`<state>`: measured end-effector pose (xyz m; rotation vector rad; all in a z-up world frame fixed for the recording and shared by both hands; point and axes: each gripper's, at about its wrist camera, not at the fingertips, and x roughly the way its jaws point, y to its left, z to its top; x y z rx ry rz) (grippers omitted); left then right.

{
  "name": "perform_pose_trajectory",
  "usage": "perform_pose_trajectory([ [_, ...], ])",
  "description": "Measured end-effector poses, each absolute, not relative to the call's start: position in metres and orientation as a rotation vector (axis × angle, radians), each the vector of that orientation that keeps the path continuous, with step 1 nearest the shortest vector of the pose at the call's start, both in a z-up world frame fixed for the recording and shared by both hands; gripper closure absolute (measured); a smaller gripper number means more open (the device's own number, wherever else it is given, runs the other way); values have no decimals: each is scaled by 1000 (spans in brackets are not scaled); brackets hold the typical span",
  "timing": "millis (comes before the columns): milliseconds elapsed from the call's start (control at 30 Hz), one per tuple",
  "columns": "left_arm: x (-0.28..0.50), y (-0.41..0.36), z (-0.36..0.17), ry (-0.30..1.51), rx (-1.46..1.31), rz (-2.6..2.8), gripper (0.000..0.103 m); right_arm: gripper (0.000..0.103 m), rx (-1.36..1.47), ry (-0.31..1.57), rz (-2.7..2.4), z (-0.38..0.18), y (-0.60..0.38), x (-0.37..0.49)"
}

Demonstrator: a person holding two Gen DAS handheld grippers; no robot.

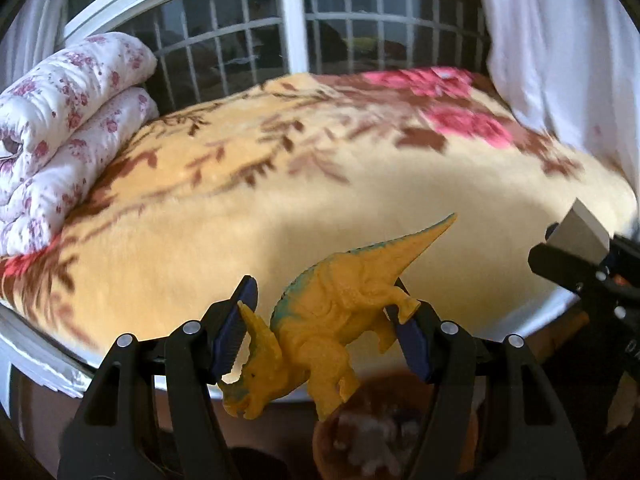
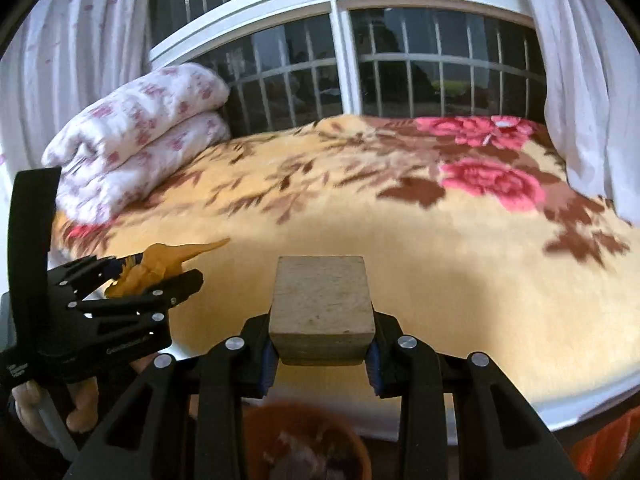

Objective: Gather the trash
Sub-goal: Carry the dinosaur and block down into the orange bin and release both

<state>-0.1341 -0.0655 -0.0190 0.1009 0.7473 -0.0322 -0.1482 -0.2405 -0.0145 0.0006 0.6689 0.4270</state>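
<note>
My left gripper (image 1: 324, 334) is shut on a yellow toy dinosaur (image 1: 336, 304). Its blue pads press the toy at the head frill and the hind leg, and the tail points up to the right. In the right wrist view that left gripper (image 2: 156, 276) shows at the left with the dinosaur (image 2: 172, 256) in it. My right gripper (image 2: 322, 356) is shut on a plain wooden block (image 2: 322, 304). From the left wrist view, the block (image 1: 580, 228) sits at the right edge. A round brown bin (image 2: 304, 444) lies blurred below both grippers, also as the bin (image 1: 380, 432).
Ahead is a bed with a yellow blanket (image 2: 400, 248) that has pink and brown flowers. A folded floral quilt (image 2: 140, 132) lies at its far left. Behind it stand a barred window (image 2: 400, 68) and white curtains (image 2: 576, 80). A hand (image 2: 80, 404) holds the left gripper's handle.
</note>
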Motion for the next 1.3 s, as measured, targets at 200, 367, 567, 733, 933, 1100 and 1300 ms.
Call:
perform_pose_trajectory([
  [200,-170,-80,-57,849,168,-94,39,69,-131,774,498,-52,-236,-196],
  [367,-177,-84,-107,1014,197,-136,39,69,-214,952,510,-102,-219,-202],
  [567,-161,-72,-144,1164,142,-146,39,69,-292,1060,530,-136,-202,-199],
  [733,-154,-74,-163,1226,156,-163,39,68,-312,1128,528,-153,-196,-189],
  [933,-150,-79,-192,1331,200,-148,29,38,-285,1192,484,-165,-202,-174],
  [1100,-153,-81,-186,1311,197,-146,28,28,-223,1139,431,-148,-223,-176],
  [1300,-155,-75,-177,1283,172,-131,28,25,-175,1086,390,-136,-237,-179],
])
